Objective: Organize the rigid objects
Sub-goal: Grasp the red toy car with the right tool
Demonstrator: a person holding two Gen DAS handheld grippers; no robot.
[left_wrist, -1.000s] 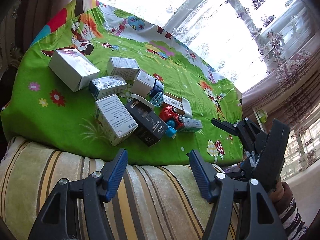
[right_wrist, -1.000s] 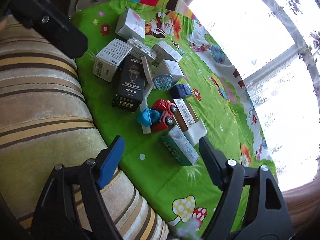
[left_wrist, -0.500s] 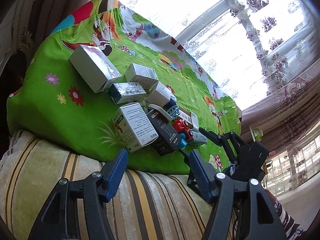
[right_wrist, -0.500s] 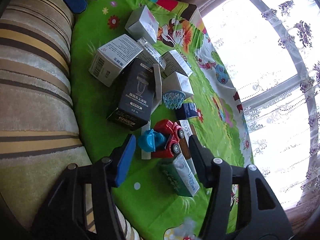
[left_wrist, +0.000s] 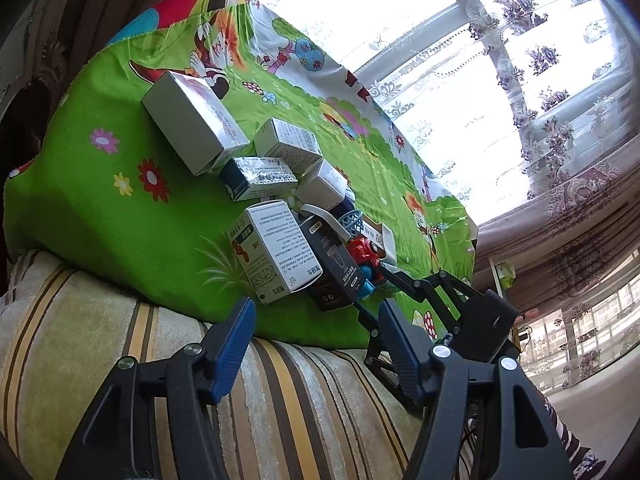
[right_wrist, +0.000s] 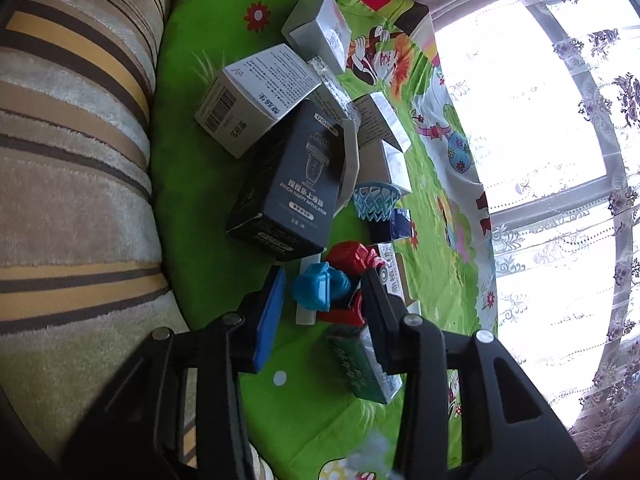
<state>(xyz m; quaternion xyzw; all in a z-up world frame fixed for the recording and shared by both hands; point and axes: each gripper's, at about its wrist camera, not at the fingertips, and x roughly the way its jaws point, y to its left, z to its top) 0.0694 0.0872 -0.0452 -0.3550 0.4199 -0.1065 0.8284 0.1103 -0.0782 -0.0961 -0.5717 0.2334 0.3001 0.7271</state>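
Note:
A heap of small boxes and toys lies on a green cartoon cloth (left_wrist: 120,208). A red and blue toy truck (right_wrist: 336,280) sits between the open fingers of my right gripper (right_wrist: 320,300), which straddles it without closing. A dark box (right_wrist: 292,188), a white printed box (right_wrist: 256,96), a blue toy basket (right_wrist: 376,200) and a green box (right_wrist: 360,364) lie around it. My left gripper (left_wrist: 316,340) is open and empty, hovering over the striped cushion in front of the white printed box (left_wrist: 276,252). The right gripper (left_wrist: 400,284) shows in the left wrist view at the toy truck (left_wrist: 364,252).
A striped cushion (left_wrist: 120,360) borders the cloth's near edge. A large silver box (left_wrist: 192,128) and several smaller white boxes lie farther back. Lace curtains and a bright window (left_wrist: 480,60) stand behind the cloth's far edge.
My right gripper has moved forward and down until its fingers flank the toy truck, and its opening has narrowed. My left gripper has tilted and shifted, keeping its fingers open.

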